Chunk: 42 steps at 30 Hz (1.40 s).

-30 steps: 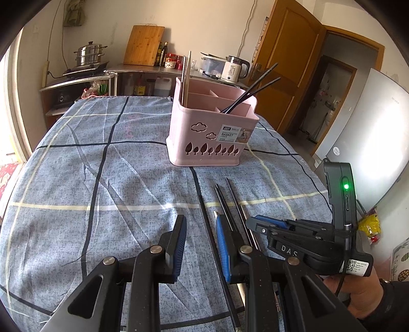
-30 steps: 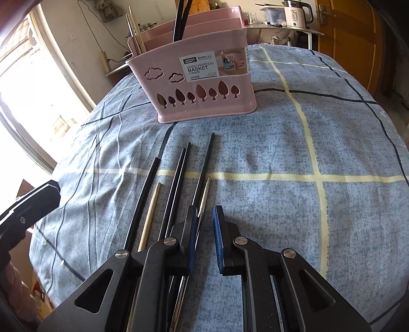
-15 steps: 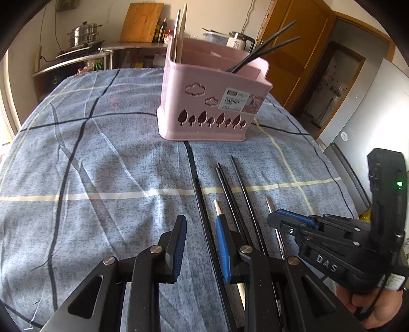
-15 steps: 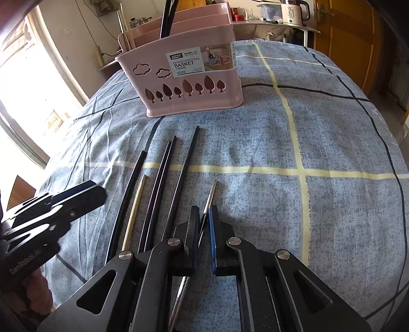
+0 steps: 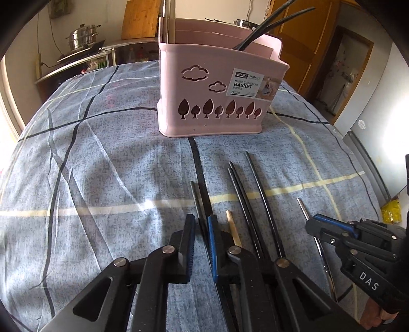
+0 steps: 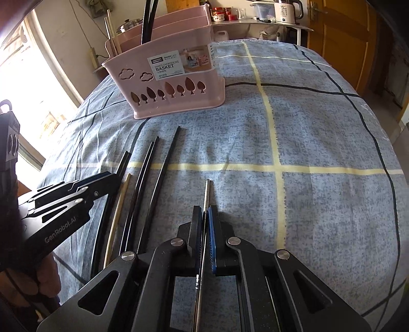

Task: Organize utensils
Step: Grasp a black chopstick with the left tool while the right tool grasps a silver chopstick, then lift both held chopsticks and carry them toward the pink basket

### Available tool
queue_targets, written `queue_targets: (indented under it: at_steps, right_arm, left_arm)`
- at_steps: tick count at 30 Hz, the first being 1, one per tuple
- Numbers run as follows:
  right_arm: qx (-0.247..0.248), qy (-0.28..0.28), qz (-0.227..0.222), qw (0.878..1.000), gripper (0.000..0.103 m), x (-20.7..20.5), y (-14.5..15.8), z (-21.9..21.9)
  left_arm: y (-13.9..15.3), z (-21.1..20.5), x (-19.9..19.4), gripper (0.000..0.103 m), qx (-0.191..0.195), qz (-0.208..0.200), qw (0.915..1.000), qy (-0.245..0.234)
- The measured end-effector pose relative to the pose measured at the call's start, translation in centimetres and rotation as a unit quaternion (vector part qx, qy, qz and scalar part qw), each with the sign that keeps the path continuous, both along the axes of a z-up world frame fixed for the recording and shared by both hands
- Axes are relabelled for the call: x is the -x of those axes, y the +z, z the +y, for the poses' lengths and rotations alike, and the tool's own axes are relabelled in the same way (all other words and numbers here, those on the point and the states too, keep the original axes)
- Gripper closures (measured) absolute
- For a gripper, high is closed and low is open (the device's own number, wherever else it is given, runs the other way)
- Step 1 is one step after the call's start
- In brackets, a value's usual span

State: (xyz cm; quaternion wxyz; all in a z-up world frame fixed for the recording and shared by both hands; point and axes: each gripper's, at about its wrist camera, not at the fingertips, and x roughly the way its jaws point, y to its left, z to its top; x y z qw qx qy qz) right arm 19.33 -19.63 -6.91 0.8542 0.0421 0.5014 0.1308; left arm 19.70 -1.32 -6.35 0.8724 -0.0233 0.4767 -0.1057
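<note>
A pink chopstick basket (image 5: 217, 102) stands on the blue checked tablecloth; it also shows in the right wrist view (image 6: 168, 86), holding black and pale chopsticks. Several black chopsticks (image 5: 258, 194) and one wooden chopstick (image 5: 232, 227) lie on the cloth in front of it. My left gripper (image 5: 200, 224) has closed around a black chopstick (image 5: 195, 199) at the left of the row. My right gripper (image 6: 204, 217) is shut on a silver metal chopstick (image 6: 206, 194), which lies on the cloth at the right of the row. The right gripper shows in the left wrist view (image 5: 329, 227).
A kitchen counter with a steel pot (image 5: 84, 35) and cutting board stands behind the table. A kettle (image 6: 286, 10) sits on a far shelf. A wooden door (image 6: 340, 38) is at the right. The table edge drops off on the right.
Both grippers moved forward and down to the chopsticks. The left jaws narrowed from wide open around a black chopstick. The right jaws closed on the silver chopstick.
</note>
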Motion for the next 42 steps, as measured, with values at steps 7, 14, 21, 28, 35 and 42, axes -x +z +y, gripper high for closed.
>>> queue_targets:
  at_steps: [7, 14, 21, 28, 35, 42]
  right_arm:
    - [0.03, 0.017, 0.001, 0.999, 0.098, -0.9, 0.1, 1.0]
    - [0.017, 0.018, 0.002, 1.0, 0.099, -1.1, 0.1, 0.7]
    - [-0.03, 0.017, -0.033, 0.999, 0.098, -0.1, 3.2, -0.4]
    - [-0.054, 0.024, -0.074, 0.996, 0.098, 0.9, 7.0, -0.5]
    - [-0.069, 0.024, -0.102, 0.992, 0.098, 1.9, 9.4, -1.0]
    - [-0.08, 0.018, -0.121, 0.989, 0.098, 2.9, 10.8, -2.1]
  left_arm:
    - [0.0, -1.6, -0.2, 0.094, -0.055, -0.005, 0.9982, -0.023]
    - [0.3, -0.9, -0.6, 0.097, -0.029, 0.005, 0.9994, -0.015]
    - [3.2, 0.5, 1.1, 0.099, 0.025, -0.02, 0.9993, -0.018]
    - [7.8, 1.6, 2.7, 0.099, 0.062, -0.063, 0.9959, -0.022]
    - [11.2, 2.4, 3.9, 0.099, 0.085, -0.092, 0.9919, -0.023]
    - [13.8, 3.0, 5.0, 0.099, 0.099, -0.118, 0.9877, -0.026]
